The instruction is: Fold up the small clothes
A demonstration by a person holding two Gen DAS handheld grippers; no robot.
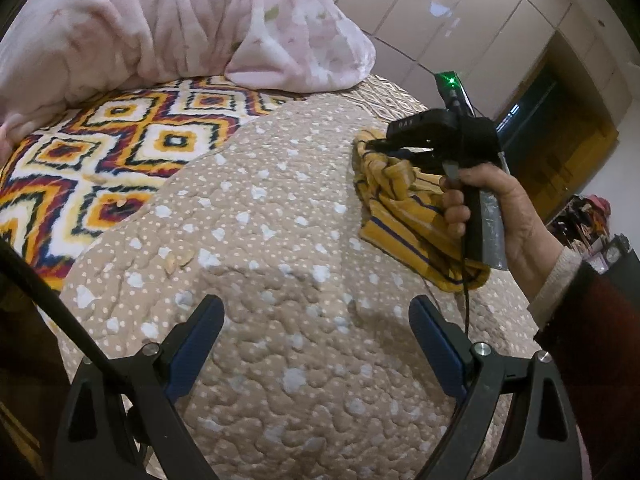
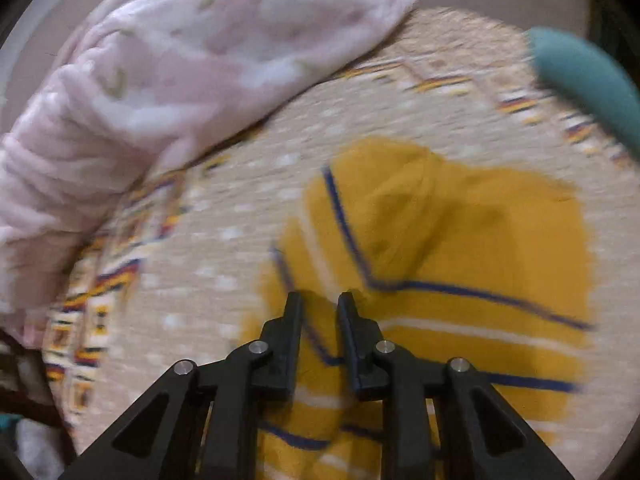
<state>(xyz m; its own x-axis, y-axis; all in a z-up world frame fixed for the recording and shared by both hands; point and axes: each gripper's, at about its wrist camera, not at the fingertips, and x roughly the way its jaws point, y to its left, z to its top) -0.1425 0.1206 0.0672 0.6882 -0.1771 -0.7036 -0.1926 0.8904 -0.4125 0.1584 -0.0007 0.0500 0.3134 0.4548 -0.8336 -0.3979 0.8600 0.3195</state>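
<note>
A small mustard-yellow garment with blue and white stripes (image 1: 404,208) lies bunched on the beige quilt (image 1: 280,260) at the right. My left gripper (image 1: 316,328) is open and empty, low over the quilt, well short of the garment. My right gripper (image 1: 366,145) is over the garment's far end, its fingers nearly together with cloth at the tips. In the blurred right wrist view the garment (image 2: 460,240) fills the lower right, and the right gripper (image 2: 320,300) has its narrow-set fingers on the striped cloth.
A pink fleece blanket (image 1: 168,28) is heaped at the back of the bed. A bright diamond-patterned blanket (image 1: 92,152) lies to the left under the quilt. A teal object (image 2: 588,80) sits at the far right. White wardrobe doors (image 1: 460,12) stand behind.
</note>
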